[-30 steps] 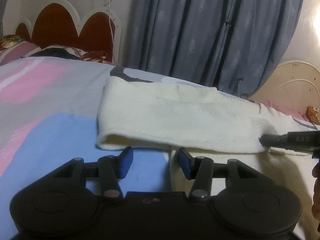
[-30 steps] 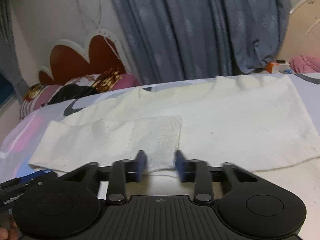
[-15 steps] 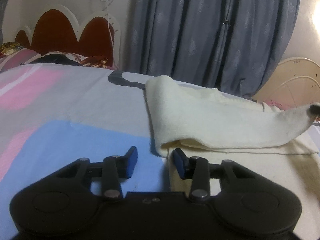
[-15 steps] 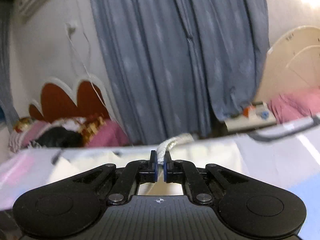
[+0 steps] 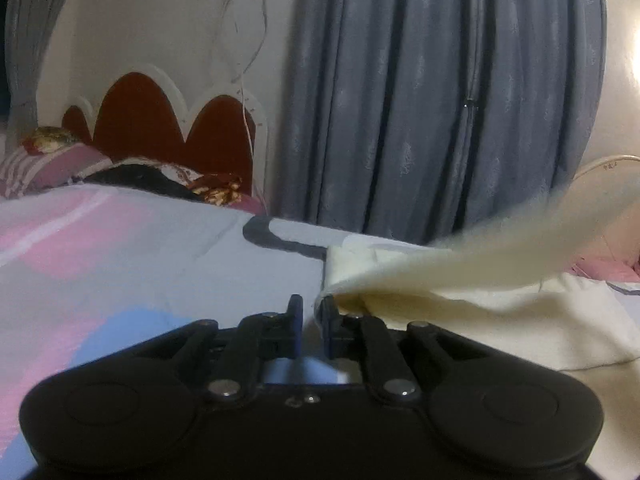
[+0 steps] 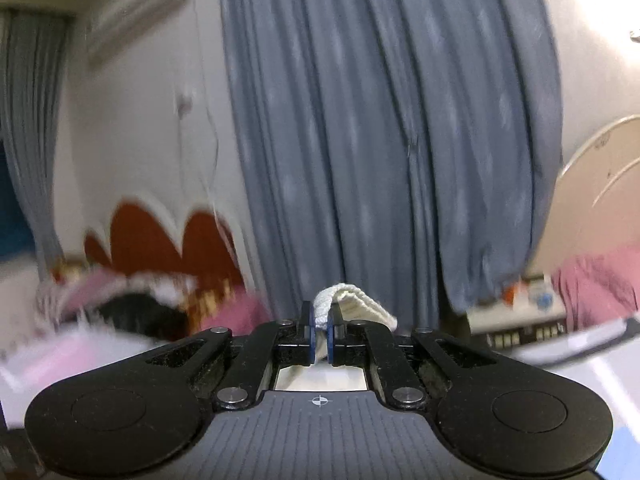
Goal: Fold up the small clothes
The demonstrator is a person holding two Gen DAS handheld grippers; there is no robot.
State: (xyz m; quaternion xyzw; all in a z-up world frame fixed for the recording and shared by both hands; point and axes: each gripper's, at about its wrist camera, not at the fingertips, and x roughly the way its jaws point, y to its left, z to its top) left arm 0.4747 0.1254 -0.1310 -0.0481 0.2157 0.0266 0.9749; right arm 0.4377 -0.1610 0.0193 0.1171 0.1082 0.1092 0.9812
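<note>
A grey-blue curtain (image 5: 440, 100) is seen hanging across the far wall, filling most of both views. Below it, a bed (image 5: 120, 248) is spread with a sheet printed in pink, pale blue and grey patches. At the head of the bed, a scalloped red headboard (image 5: 160, 120) with a white border is set against the wall, and patterned pillows (image 5: 60, 156) are piled in front of it.

A cream garment (image 5: 460, 304) is laid on the right part of the bed in the left wrist view. One layer of it is lifted off the rest and is stretched upward to the right, where it is blurred; the lower layers are left flat on the sheet. The folded left edge of the garment is found right at the left gripper (image 5: 311, 316).

The left gripper is held low over the sheet with its blue pads slightly apart, a narrow gap being visible between them; the garment's edge is touched by the right-hand pad, but nothing is clamped.

The right gripper (image 6: 319, 330) is raised well above the bed, and its jaws are closed tight on a bunched fold of the cream garment (image 6: 340, 302), which is seen protruding above the pads.
</note>
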